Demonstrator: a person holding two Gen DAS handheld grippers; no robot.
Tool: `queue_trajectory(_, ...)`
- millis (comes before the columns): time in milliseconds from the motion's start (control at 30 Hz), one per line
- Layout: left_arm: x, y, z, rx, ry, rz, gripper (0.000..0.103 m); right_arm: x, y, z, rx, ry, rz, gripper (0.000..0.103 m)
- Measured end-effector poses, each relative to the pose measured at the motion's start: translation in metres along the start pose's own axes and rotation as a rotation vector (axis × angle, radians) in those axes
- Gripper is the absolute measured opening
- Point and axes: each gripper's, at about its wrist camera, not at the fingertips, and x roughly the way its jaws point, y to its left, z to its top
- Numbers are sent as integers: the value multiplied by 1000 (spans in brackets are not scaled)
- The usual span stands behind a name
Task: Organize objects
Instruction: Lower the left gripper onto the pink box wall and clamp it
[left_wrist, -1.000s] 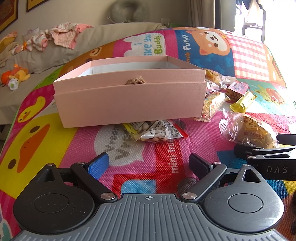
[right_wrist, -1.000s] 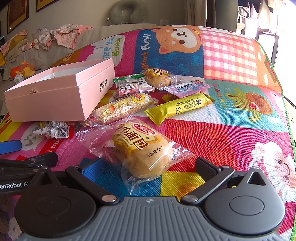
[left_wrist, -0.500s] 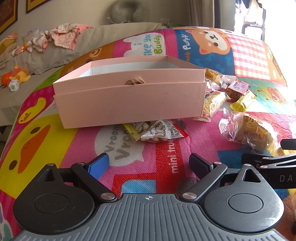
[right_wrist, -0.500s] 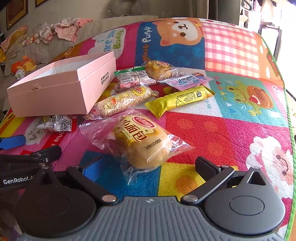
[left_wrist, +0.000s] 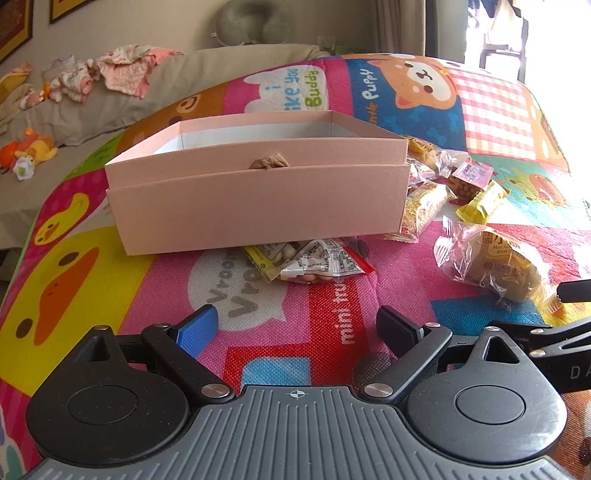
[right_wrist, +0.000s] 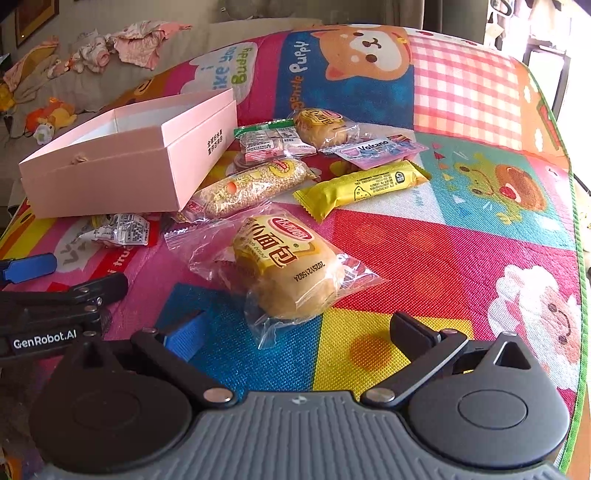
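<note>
An open pink box (left_wrist: 258, 195) (right_wrist: 122, 162) stands on the colourful play mat. Snack packets lie to its right: a wrapped bread bun (right_wrist: 288, 269) (left_wrist: 495, 266), a grain bar (right_wrist: 251, 188), a yellow bar (right_wrist: 362, 184), a second bun (right_wrist: 325, 125), a blue Volcano pack (right_wrist: 376, 147) and a pack of small sweets (right_wrist: 269, 142). A silver and red packet (left_wrist: 321, 264) (right_wrist: 118, 230) lies at the box's front edge. My left gripper (left_wrist: 297, 328) is open and empty, short of that packet. My right gripper (right_wrist: 299, 332) is open, just short of the bread bun.
A beige sofa (left_wrist: 110, 107) with crumpled clothes (left_wrist: 122, 70) and a plush toy (left_wrist: 33, 147) runs along the left behind the mat. The mat's green border (right_wrist: 578, 236) marks its right edge. Bare mat (right_wrist: 461, 258) lies right of the snacks.
My right gripper has risen and tilted down towards the bread bun, which now sits farther ahead of the fingers. My left gripper has barely moved.
</note>
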Motion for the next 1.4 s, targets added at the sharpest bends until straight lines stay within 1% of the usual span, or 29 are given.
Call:
queue_trajectory(100,-5,6,3,12,21,-36,92,-5,-3,1,-68,50,70,103)
queue_trajectory(133,-10,10,5,13,27,-49,89,-6,-4,1,-84,66,91,103)
queue_trajectory(167,-15,15,9,13,26,-65,86,-8,-4,1,-98,80,108,103)
queue_trajectory(233,-27,25,19,14,-2,-85,86,-13,-4,3,-115,102,147,103)
queue_trajectory(267,-34,33,28,16,-21,-93,86,-18,-4,4,-115,92,161,103)
queue_trajectory(300,-39,40,36,11,-35,-95,86,-26,-5,8,-123,64,163,103)
queue_trajectory(400,-43,67,72,-42,-70,-82,86,-46,-3,24,-162,-45,135,103)
queue_trajectory(500,-28,92,109,-61,-112,-24,86,-55,-2,46,-174,-103,144,103)
queue_trajectory(567,-7,107,129,-71,-118,8,86,-53,1,59,-172,-114,158,103)
queue_trajectory(633,21,122,144,-114,-65,35,84,-47,6,67,-169,-115,178,103)
queue_trajectory(667,33,129,148,-141,-32,33,84,-42,11,68,-168,-114,190,103)
queue_trajectory(733,52,139,152,-179,23,6,83,-33,23,66,-180,-111,210,103)
queue_trajectory(800,66,140,152,-172,62,-18,80,-22,37,62,-204,-106,240,101)
queue_trajectory(867,73,139,152,-152,72,-21,71,-13,51,59,-216,-90,279,93)
queue_trajectory(900,75,138,152,-147,76,-19,68,-9,58,57,-218,-79,308,92)
queue_trajectory(967,80,137,150,-151,93,-24,55,-2,71,54,-221,-63,343,90)
queue_trajectory(1033,82,138,149,-163,104,-31,53,6,87,52,-222,-59,360,89)
queue_trajectory(1067,82,138,148,-166,106,-34,53,12,95,52,-218,-59,356,89)
queue_trajectory(1233,80,140,146,-174,109,-52,53,51,124,56,-133,-48,258,89)
queue_trajectory(1267,81,141,145,-173,118,-57,53,57,128,56,-121,-51,241,90)
queue_trajectory(1300,83,141,144,-176,127,-61,52,59,131,56,-123,-72,225,89)
queue_trajectory(1333,85,142,143,-182,137,-66,48,60,134,55,-136,-76,208,84)
queue_trajectory(1367,87,143,141,-188,148,-70,43,59,136,54,-150,-82,181,75)
queue_trajectory(1400,89,143,140,-191,156,-66,42,57,136,52,-166,-87,180,72)
